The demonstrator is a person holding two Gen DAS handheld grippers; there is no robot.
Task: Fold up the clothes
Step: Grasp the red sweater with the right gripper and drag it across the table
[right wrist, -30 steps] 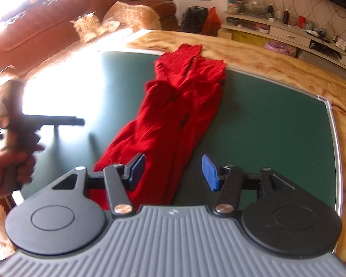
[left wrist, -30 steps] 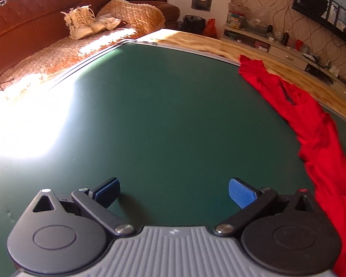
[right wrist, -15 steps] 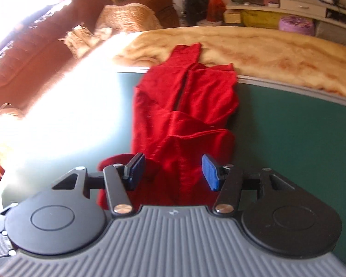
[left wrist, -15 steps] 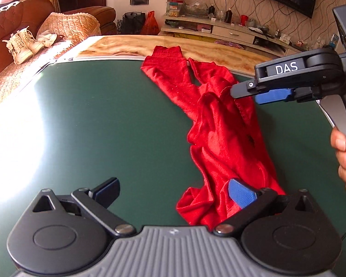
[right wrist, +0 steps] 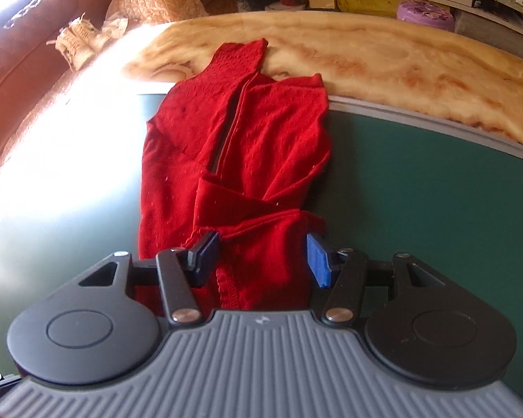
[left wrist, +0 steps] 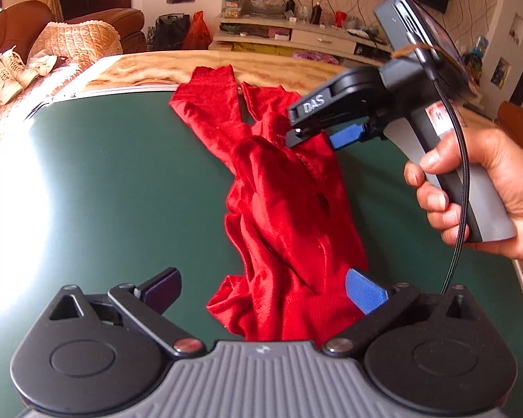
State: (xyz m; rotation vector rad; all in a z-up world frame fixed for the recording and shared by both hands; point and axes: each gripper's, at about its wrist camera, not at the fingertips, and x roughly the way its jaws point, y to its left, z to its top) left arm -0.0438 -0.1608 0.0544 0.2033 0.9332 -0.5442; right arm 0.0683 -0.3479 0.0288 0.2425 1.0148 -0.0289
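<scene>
A red knit garment lies crumpled lengthwise on the green table mat, and its two narrow ends reach onto the tan marble rim. My left gripper stands wide open over the garment's near end, which lies bunched between the fingers. My right gripper is open and low over the middle of the garment, with a folded hem between its blue pads. In the left wrist view a hand holds the right gripper, tilted down onto the cloth.
The marble rim curves around the far side of the mat. A brown sofa with white shoes stands at the left. A low cabinet with clutter lines the far wall. Sun glare washes out the mat's left side.
My left gripper swung right until the garment's near end lay between its fingers. My right gripper came down and closer over the garment's middle. Both jaws stayed as wide as before.
</scene>
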